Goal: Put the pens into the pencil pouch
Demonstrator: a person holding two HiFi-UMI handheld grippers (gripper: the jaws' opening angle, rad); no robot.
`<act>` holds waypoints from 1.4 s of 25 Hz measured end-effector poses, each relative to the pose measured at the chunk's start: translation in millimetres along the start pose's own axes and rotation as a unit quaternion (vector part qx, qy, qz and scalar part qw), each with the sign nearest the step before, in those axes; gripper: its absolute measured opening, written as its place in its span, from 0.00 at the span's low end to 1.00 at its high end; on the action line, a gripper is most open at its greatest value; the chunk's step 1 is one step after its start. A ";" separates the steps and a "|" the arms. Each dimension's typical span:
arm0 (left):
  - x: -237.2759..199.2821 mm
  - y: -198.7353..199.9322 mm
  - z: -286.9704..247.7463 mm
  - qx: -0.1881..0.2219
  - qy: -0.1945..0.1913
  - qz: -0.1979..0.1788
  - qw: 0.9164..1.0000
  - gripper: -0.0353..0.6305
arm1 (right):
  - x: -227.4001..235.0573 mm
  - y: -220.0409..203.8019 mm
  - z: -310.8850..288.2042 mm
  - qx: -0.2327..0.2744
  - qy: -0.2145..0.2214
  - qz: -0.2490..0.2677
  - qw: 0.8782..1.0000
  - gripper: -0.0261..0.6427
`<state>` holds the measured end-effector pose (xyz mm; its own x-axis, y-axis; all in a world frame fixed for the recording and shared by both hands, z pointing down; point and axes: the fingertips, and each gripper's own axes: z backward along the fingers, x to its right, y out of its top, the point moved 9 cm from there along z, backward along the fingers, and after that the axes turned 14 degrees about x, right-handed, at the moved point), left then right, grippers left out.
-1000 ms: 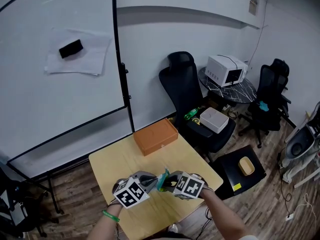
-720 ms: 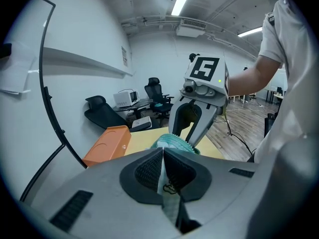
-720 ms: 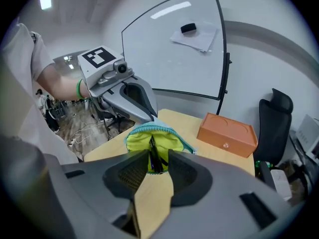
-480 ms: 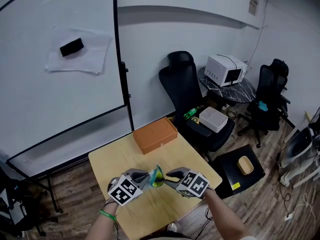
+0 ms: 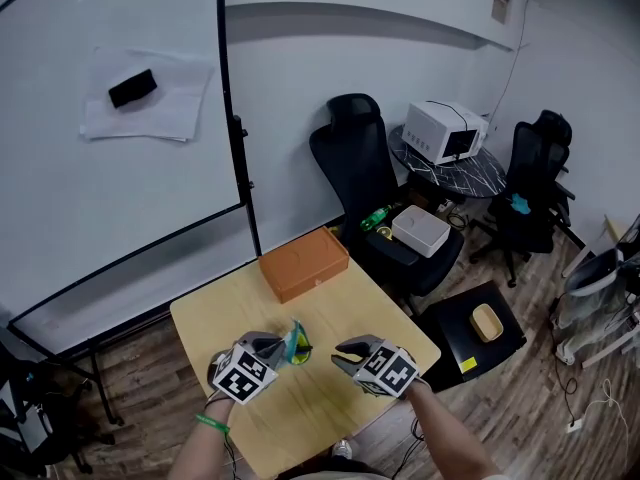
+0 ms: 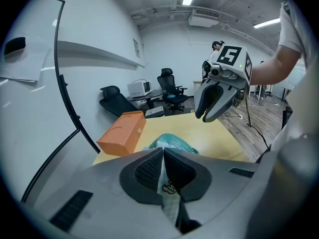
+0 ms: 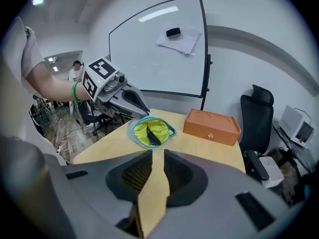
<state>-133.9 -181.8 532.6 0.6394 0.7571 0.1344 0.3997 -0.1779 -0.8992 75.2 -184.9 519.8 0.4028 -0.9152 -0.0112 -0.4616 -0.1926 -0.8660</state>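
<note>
Right gripper view: pens (image 7: 151, 137) inside pencil pouch (image 7: 135, 133) | head view: hidden

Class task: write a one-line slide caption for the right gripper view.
Left hand-held gripper holds the open pouch, pens inside, near an orange box.

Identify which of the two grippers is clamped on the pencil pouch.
The left gripper: its jaws pinch the pencil pouch by its edge, while the right gripper stands open and empty.

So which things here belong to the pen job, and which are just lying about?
Job: pencil pouch, clamped by the left gripper; pens inside it.
Lying about: orange box, black chair, whiteboard, microwave.
</note>
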 end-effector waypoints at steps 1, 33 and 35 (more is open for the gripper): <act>1.2 -1.1 -1.4 -0.001 -0.001 -0.001 1.000 0.07 | -0.1 -2.0 -1.1 -0.001 -0.001 -0.003 1.000 0.15; 76.6 -57.4 -52.5 -0.034 -0.033 0.087 0.995 0.08 | -12.0 -46.9 23.6 -0.017 -0.017 -0.046 0.999 0.12; 78.4 -58.9 -52.7 -0.027 -0.033 0.100 0.994 0.11 | -13.7 -49.8 25.2 -0.015 -0.018 -0.051 0.998 0.12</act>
<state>-72.7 -145.1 618.0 0.6656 0.7425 -0.0749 0.3044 -0.3618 -0.8812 112.6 -153.9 550.4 0.4771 -0.8770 0.0566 -0.4402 -0.2942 -0.8483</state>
